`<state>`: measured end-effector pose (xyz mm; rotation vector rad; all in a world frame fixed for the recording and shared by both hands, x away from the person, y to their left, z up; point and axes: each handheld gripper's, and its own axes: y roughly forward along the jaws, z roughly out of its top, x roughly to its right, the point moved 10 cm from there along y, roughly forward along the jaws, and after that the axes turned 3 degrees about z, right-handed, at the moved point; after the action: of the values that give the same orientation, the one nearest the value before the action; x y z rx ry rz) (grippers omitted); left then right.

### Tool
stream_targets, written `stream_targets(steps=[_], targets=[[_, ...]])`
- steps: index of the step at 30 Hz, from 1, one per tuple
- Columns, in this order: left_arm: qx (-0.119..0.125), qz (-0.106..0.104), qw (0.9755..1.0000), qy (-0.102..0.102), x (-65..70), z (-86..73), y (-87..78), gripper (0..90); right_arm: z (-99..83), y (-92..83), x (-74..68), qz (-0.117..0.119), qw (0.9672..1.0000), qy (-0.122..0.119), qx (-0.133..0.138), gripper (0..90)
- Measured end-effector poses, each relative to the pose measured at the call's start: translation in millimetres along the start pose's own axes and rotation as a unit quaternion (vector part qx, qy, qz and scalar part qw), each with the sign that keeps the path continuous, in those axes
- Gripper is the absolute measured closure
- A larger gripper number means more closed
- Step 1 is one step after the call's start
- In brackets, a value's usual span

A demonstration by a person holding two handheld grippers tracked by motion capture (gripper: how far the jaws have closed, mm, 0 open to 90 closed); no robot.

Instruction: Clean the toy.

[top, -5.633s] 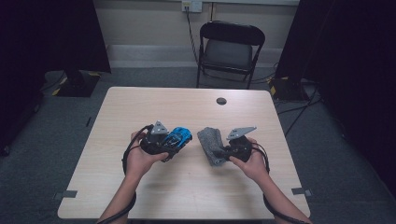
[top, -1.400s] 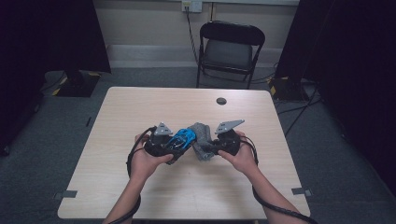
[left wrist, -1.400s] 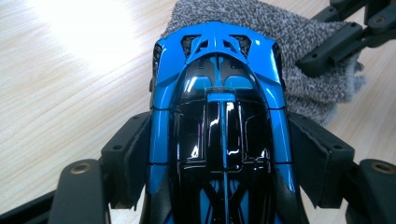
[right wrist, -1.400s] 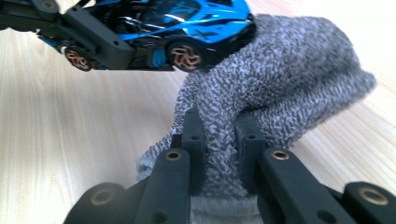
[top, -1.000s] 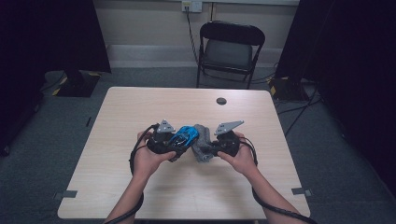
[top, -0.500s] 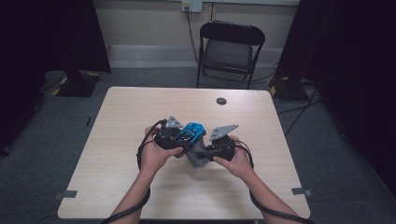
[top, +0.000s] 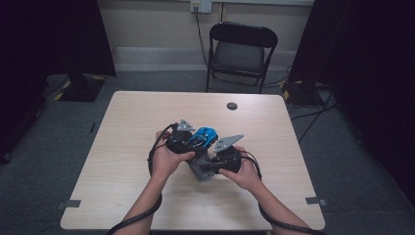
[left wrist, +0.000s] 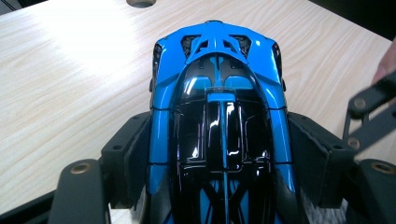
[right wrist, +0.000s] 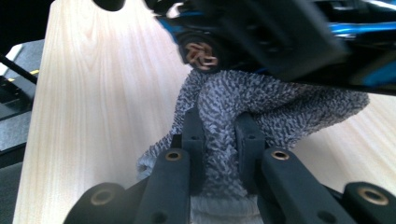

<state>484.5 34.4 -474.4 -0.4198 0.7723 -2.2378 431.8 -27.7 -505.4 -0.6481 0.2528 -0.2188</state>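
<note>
A blue and black toy car (left wrist: 219, 121) is clamped by its sides between the pads of my left gripper (left wrist: 219, 163), nose pointing away over the wooden table (left wrist: 70, 79). In the high view the toy car (top: 203, 136) is held just above the table's middle by the left gripper (top: 188, 142). My right gripper (right wrist: 219, 140) is shut on a bunched grey cloth (right wrist: 261, 102), which presses up against the toy car's (right wrist: 243, 37) underside beside a wheel (right wrist: 201, 53). From above, the grey cloth (top: 199, 169) sits under the car, with the right gripper (top: 210, 164) just right of it.
A small dark round disc (top: 232, 105) lies near the table's far edge. A black folding chair (top: 242, 51) stands behind the table. Black curtains hang at both sides, and cables run across the carpet at the right.
Both hands have drifted a little rightward together. The cloth has slid in under the car, so the two now overlap more than before.
</note>
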Motion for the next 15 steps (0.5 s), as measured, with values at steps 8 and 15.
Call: stream_targets(steps=[8,15], targets=[[0.000,-0.002,1.0000,-0.008,-1.6,0.9,2.9,28.2,0.0,8.7,-10.4,0.015,0.9998,-0.010,-0.006,78.1],[0.008,0.001,0.9997,-0.021,-3.0,4.3,5.8,28.2,0.3,16.3,-21.5,0.031,0.9993,-0.018,-0.007,78.2]])
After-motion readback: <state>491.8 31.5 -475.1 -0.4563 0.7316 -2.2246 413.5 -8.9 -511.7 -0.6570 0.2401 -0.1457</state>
